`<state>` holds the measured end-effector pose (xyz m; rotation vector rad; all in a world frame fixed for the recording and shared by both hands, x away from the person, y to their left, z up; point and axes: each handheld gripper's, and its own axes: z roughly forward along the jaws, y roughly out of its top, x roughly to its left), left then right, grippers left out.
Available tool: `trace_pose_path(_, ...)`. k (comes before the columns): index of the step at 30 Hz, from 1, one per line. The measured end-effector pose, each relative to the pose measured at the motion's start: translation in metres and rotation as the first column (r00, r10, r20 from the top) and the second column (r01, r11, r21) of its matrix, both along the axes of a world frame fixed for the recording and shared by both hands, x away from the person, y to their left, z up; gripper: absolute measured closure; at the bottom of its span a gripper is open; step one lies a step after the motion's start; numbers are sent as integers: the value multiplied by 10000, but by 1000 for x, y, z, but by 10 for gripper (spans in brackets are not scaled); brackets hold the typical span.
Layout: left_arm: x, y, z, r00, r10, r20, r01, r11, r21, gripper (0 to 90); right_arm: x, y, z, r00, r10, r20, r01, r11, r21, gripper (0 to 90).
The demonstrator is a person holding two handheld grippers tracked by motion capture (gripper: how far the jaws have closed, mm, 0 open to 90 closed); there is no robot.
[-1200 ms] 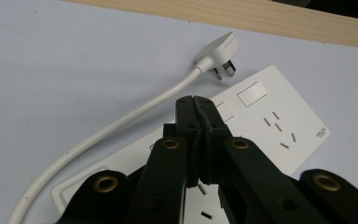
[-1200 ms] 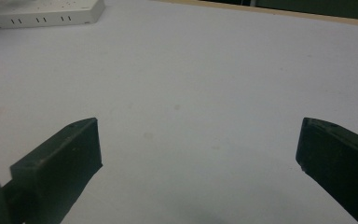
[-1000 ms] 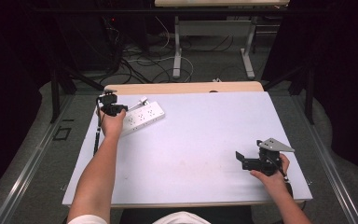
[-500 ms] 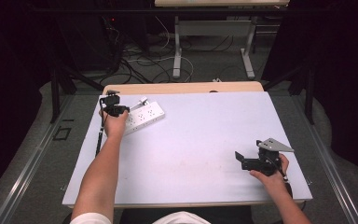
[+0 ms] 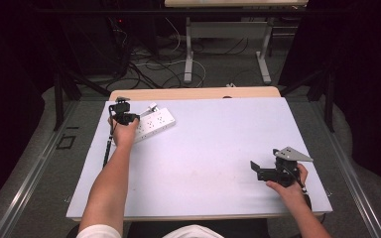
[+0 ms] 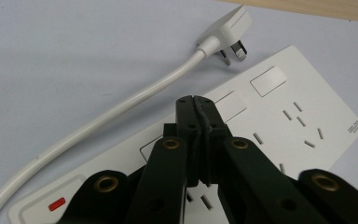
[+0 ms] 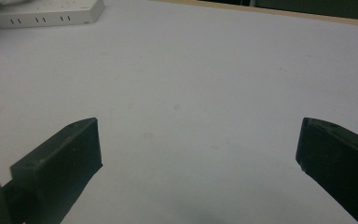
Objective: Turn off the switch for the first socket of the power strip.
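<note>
A white power strip [image 5: 155, 123] lies at the table's far left, with its white cord [image 6: 98, 122] and plug [image 6: 227, 29] beside it. My left gripper [image 5: 129, 119] hovers right over the strip [image 6: 289, 116], jaws pressed together with nothing between them. The strip's red switch [image 6: 57, 204] shows at one end. My right gripper [image 5: 256, 168] rests near the table's front right, jaws wide apart and empty over bare tabletop. In the right gripper view the strip [image 7: 42, 14] lies far off at the upper left.
The pale table [image 5: 213, 148] has a wooden strip [image 5: 193, 93] along its far edge. Behind it stand a desk frame [image 5: 225, 44] and loose floor cables [image 5: 149, 64]. A dark cable [image 5: 108, 144] trails from the left gripper along the table's left edge.
</note>
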<state>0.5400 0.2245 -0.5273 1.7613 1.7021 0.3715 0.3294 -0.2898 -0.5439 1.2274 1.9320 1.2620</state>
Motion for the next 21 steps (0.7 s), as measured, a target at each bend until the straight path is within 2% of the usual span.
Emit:
trace_pose_path(1, 0, 0, 0, 10000, 11, 23, -11, 10000, 64, 900, 0, 1, 0, 10000, -13, -68, 14, 10000, 58, 0)
trace_pose_path(2, 0, 0, 1, 9999, -71, -130, 72, 10000, 61, 900, -1, 0, 1, 9999, -28, -135, 28, 10000, -25, 0)
trace_pose_path(3, 0, -1, 0, 10000, 12, -11, -12, 10000, 66, 900, -1, 0, 1, 9999, -25, -108, 24, 10000, -67, 0)
trace_pose_path(4, 0, 0, 1, 9999, -67, -153, 68, 9999, 74, 900, 0, 0, 0, 10000, -1, -2, 1, 10000, -6, 0)
trace_pose_path(6, -1, -2, 0, 10000, 55, -57, -54, 9999, 151, 900, 0, 0, 0, 10000, 3, -4, -3, 10000, -2, 0)
trace_pose_path(14, -1, -1, 0, 9999, -39, -94, 41, 9998, 185, 900, -1, 1, 1, 9999, 20, -122, -20, 10000, -16, 0)
trace_pose_path(18, -1, 0, 0, 9999, 50, -102, -48, 9998, 216, 900, 0, 1, 0, 10000, 63, -14, -63, 10000, -14, 0)
trace_pose_path(21, -1, 1, -1, 10000, 88, 36, -89, 9997, 232, 900, -1, 1, 0, 10000, 33, -78, -33, 10000, 11, 0)
